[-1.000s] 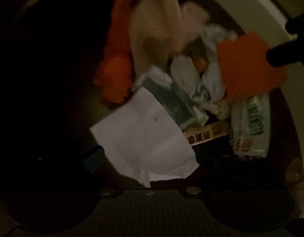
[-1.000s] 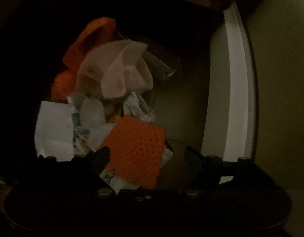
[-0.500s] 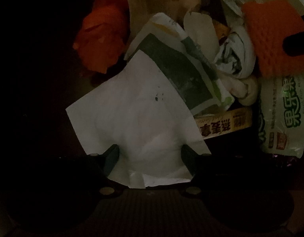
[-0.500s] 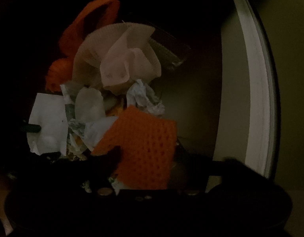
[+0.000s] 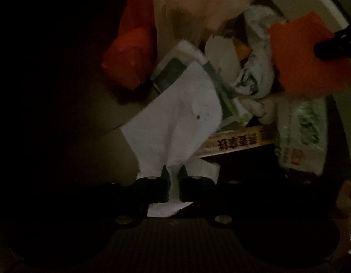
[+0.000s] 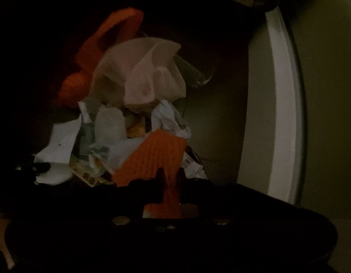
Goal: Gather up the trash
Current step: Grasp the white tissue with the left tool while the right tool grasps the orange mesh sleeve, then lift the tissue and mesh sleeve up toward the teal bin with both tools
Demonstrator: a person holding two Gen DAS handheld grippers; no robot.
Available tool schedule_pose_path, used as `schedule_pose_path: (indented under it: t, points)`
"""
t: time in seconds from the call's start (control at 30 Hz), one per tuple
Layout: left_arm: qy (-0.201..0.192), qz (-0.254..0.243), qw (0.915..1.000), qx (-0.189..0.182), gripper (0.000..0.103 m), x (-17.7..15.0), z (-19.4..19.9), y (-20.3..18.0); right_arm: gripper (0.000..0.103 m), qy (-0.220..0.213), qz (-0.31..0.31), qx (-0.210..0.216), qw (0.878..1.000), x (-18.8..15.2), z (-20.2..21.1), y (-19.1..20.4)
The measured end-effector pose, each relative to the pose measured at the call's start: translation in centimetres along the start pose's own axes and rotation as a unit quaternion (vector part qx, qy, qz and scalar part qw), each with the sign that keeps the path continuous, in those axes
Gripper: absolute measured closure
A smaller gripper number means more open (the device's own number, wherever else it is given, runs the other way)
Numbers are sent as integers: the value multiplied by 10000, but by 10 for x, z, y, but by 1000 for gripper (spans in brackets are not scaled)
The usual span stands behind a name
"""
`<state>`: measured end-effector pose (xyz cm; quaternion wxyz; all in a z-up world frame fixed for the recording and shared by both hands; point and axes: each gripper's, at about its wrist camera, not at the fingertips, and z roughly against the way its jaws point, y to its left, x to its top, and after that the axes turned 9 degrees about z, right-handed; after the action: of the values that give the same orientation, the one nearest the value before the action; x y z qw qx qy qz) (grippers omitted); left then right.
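Both tongs are down in the pile and both have a bite. The left tongs (image 5: 174, 177) are clamped on the near edge of the white paper (image 5: 175, 122), a fold of it pinched up between the tips. The right tongs (image 6: 172, 179) are closing on the orange mesh (image 6: 157, 157), a strip of it already squeezed between the tips.

The trash sits heaped on a dark round surface, too dim to name. From the left camera, the paper runs from 6 o'clock up to the middle, lying over a green-and-white wrapper (image 5: 173, 72). A yellow packet (image 5: 239, 143) lies just at its 3 o'clock side, a green-printed bag (image 5: 303, 136) further out at 3. A beige crumpled sheet (image 5: 193, 6) tops the heap at 12, orange plastic (image 5: 127, 59) at 10. The mesh shows again at 2 o'clock with the other tongs on it.

What could go wrong? The paper is held by a thin fold at its edge, so a quick lift may tear it or let it slide out. It overlaps the wrapper, which could be dragged along and scattered. The mesh is soft and open-weave; it may snag the crumpled wrappers beside it and tip the heap. Two lifts at once could pull the pile apart.
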<state>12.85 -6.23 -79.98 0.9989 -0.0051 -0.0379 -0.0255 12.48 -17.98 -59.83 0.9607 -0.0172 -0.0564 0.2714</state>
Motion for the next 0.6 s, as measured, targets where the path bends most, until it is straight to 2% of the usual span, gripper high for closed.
schedule_pose_path:
  t: [0.27,0.37,0.47,0.6]
  points:
    - [-380,205,9990,-81,96,2,81,8,95,-289,-358,-180,9988,3,62,10]
    - [-650,568,9962,-118,96,16,93,21,95,-665,-451,-127,9967,14,84,6]
    - [-906,912,9907,-447,96,40,109,35,95,-1142,-224,-81,9932,30,114,-2]
    - [-1581,1030,9806,-531,96,72,153,47,95,-1621,-49,-41,9868,53,153,-21]
